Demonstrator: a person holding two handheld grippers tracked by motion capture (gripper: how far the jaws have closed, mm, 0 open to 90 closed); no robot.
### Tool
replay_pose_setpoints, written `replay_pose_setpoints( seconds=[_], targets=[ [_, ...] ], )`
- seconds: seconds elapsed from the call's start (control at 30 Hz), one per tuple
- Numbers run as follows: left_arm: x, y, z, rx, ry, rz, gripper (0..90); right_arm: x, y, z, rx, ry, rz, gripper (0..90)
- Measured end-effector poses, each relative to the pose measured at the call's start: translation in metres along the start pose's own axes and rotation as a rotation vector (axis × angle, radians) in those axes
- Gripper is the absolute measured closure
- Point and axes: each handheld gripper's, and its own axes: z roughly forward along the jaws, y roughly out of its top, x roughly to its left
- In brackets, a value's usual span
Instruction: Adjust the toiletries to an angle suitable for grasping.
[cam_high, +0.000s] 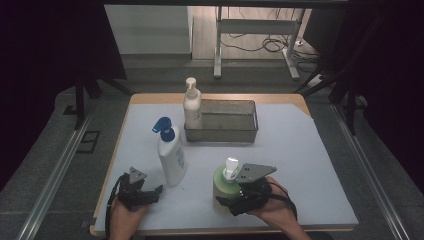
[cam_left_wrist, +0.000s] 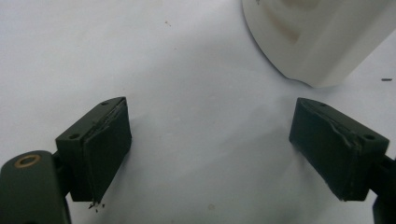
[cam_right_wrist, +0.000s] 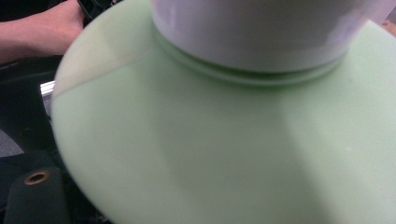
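Right gripper (cam_high: 226, 200) jaws around green bottle (cam_high: 223, 187); pinch cannot be told. Left gripper (cam_left_wrist: 210, 154) spread, white bottle (cam_left_wrist: 322, 37) just ahead.

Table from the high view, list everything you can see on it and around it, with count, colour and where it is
Green bottle: one, pale green with a white pump, near right, at the right gripper.
Blue-capped bottle: one, white with a blue pump, near left of centre, upright.
Cream bottle: one, cream-white pump bottle, standing at the basket's left end.
Basket: one, grey mesh, far centre.
Table: one, white sheet over a wooden top.
Metal frame: one, grey, on the floor beyond the table.
Left gripper: one, black, near left, jaws open over bare table.
Right gripper: one, black, jaws around the green bottle; contact not visible.
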Motion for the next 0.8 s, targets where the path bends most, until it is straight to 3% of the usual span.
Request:
replay_pose_setpoints(
  seconds=[0.4,0.8],
  targets=[
    [0.000,0.000,0.000,0.000,0.000,0.000,12.7,0.000,0.004,-0.003,0.034,-0.019,0.006,12.4],
    [0.000,0.000,0.000,0.001,-0.001,-0.003,12.7,-0.014,0.013,-0.009,0.037,-0.038,0.036,12.4]
  ],
)
